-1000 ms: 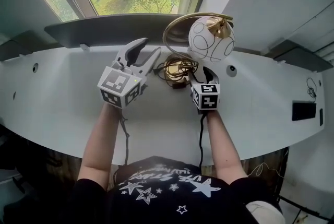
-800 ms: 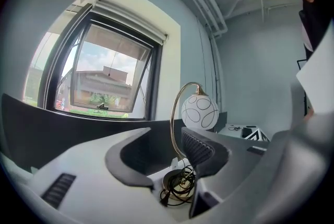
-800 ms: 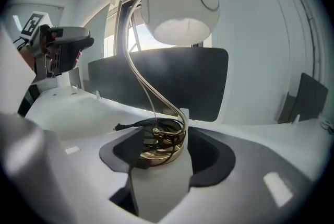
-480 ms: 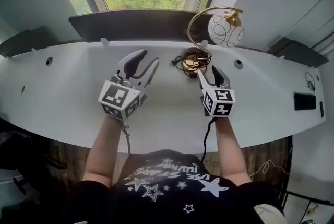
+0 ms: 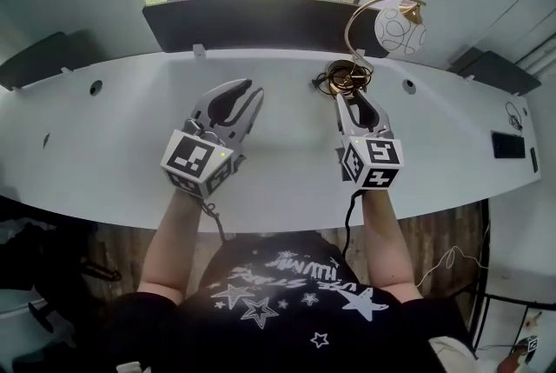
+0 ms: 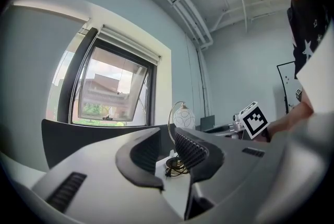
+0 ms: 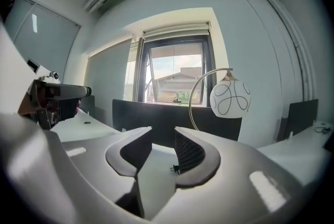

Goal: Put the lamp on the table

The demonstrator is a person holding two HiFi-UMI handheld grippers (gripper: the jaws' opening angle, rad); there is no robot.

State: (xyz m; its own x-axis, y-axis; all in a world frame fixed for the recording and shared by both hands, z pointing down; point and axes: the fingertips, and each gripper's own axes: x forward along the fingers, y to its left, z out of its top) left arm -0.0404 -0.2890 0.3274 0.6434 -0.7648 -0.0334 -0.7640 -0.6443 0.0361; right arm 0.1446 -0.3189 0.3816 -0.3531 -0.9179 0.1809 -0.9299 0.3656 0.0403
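The lamp, a white globe (image 5: pixel 400 26) on a brass arch with a round base (image 5: pixel 347 77) and a coiled cord, stands at the back of the white table (image 5: pixel 113 154), near the window. My left gripper (image 5: pixel 236 95) hovers mid-table, well left of the lamp. My right gripper (image 5: pixel 360 106) sits just in front of the base, apart from it. Both pairs of jaws have just been closing; a gap remains and nothing is between them. The left gripper view shows the globe (image 6: pixel 183 117) beyond the left gripper (image 6: pixel 166 147). The right gripper view has the globe (image 7: pixel 230 98) above the right gripper (image 7: pixel 163 150).
A dark sill panel (image 5: pixel 252 22) runs along the table's back edge under the window. Cable holes (image 5: pixel 95 88) dot the tabletop. A black device (image 5: pixel 507 145) lies at the far right. A wall closes the right side behind the lamp.
Both grippers have drawn back from the lamp toward the person, and their jaws have narrowed. The lamp stays standing at the back of the table.
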